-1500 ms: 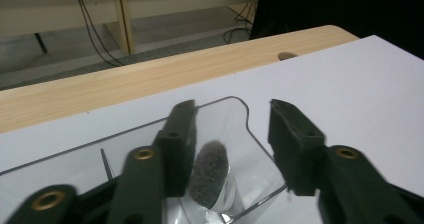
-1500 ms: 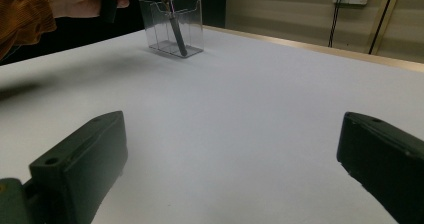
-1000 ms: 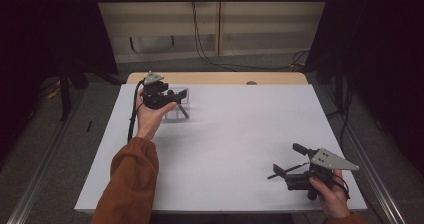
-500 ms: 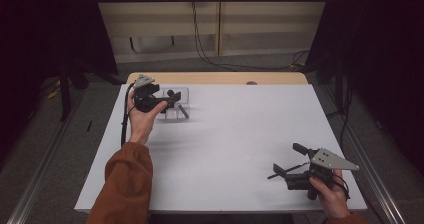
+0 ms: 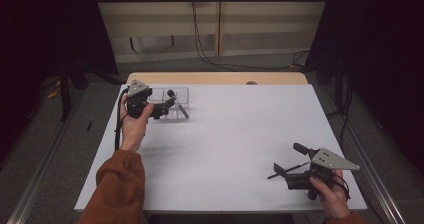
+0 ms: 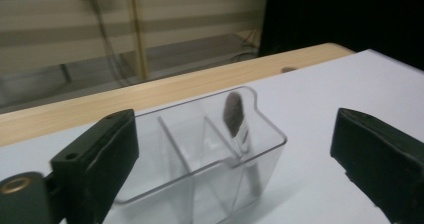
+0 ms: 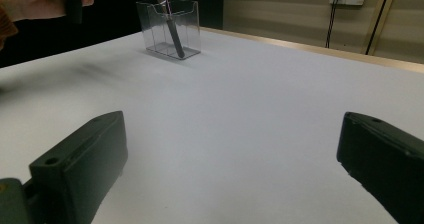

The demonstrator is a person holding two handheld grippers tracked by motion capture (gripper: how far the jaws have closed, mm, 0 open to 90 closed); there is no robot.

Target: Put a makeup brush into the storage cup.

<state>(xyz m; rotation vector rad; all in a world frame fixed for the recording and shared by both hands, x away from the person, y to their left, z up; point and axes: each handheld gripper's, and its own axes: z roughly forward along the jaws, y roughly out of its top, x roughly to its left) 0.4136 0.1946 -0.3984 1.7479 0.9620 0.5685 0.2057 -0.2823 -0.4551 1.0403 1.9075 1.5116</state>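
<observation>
A makeup brush stands tilted in the end compartment of a clear plastic organizer, bristles up, handle foot on the box floor. The left gripper hangs just beside the organizer on its near side, jaws spread wide w/ nothing pinched; they have just been opening, and the brush sits beyond them, not between the pads. Judged step: the drop-off looks done, release complete. Next move likely calls for backing the gripper clear w/o clipping the thin box wall or tipping the brush. The right gripper rests well apart from the organizer, at the near corner opposite, jaws also wide & empty. Organizer sits near the far left corner of a white table sheet; a wooden table edge runs just behind it. Beyond: pale wall panels, hanging cables, dark curtains at both sides.
</observation>
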